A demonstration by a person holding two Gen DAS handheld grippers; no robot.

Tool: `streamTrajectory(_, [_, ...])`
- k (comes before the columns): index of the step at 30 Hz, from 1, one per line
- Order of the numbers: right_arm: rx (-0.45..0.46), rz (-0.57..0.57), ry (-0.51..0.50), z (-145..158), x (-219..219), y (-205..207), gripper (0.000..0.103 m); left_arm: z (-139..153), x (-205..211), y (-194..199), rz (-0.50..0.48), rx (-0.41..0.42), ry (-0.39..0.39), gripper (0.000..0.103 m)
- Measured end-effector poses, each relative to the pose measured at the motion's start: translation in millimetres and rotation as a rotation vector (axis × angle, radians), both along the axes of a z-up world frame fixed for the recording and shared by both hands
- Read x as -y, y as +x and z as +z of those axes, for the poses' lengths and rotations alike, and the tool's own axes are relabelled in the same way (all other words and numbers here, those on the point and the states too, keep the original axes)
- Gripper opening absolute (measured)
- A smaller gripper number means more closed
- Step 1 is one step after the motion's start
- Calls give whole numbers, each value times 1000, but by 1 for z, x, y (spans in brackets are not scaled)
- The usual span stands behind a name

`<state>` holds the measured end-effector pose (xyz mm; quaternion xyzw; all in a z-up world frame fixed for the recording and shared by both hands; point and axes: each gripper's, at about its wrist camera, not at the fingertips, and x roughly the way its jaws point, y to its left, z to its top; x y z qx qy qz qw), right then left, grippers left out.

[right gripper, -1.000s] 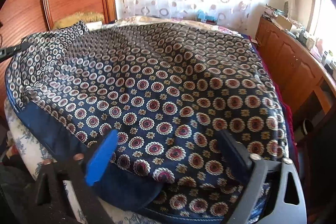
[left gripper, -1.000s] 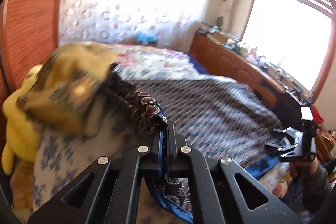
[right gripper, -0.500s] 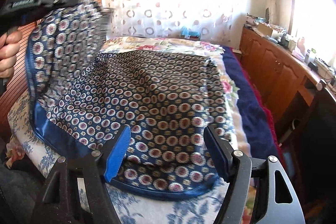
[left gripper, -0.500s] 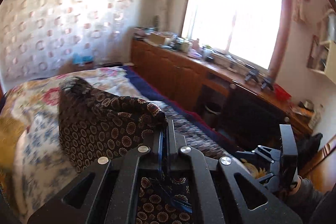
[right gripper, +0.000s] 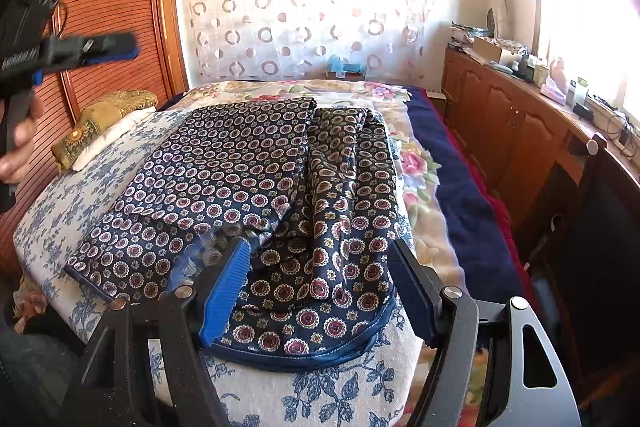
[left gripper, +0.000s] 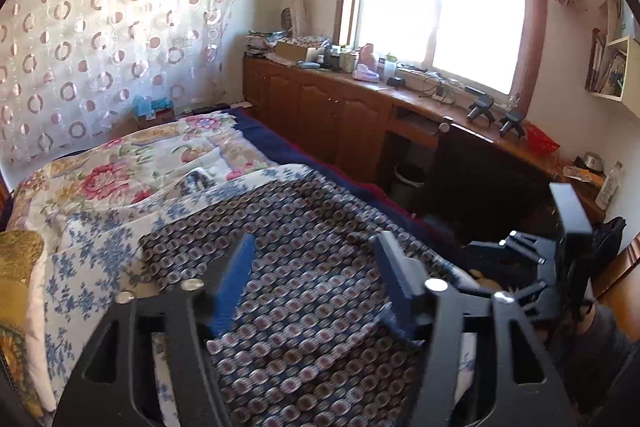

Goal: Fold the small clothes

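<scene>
Your left gripper (left gripper: 316, 275) has its jaws spread wide with nothing between them, hovering above the navy medallion-print silky garment (left gripper: 304, 307) at the lower centre of the left wrist view. Your right gripper (right gripper: 324, 287) is likewise released, jaws apart, just above the garment's (right gripper: 256, 187) near hem at the lower centre of its frame. The garment lies on the blue-and-white floral bed cover (right gripper: 60, 203), its left half folded over flat, the right side rumpled. A gold embroidered cushion (right gripper: 100, 123) sits at the middle left, well apart from the garment.
</scene>
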<state>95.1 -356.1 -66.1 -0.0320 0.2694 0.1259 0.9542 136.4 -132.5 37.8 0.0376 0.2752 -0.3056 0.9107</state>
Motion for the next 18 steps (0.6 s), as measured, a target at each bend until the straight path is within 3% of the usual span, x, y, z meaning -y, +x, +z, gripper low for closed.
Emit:
streamTrajectory(8, [-8,42,8,-1,-12,23,73,-34,-54,-9,134,-39,17,73])
streamTrajectory(10, [-21,57,12,-2,-16,31,61,-41,-63,-11,161,-41,23,73])
streamTrajectory(13, [-39,75,7,-3,-24,42,52,-51,-75,-15,184,-49,23,73])
streamTrajectory(18, [-82,80,14,-7,-32,65,52,-67,-80,-21,193,-56,37,73])
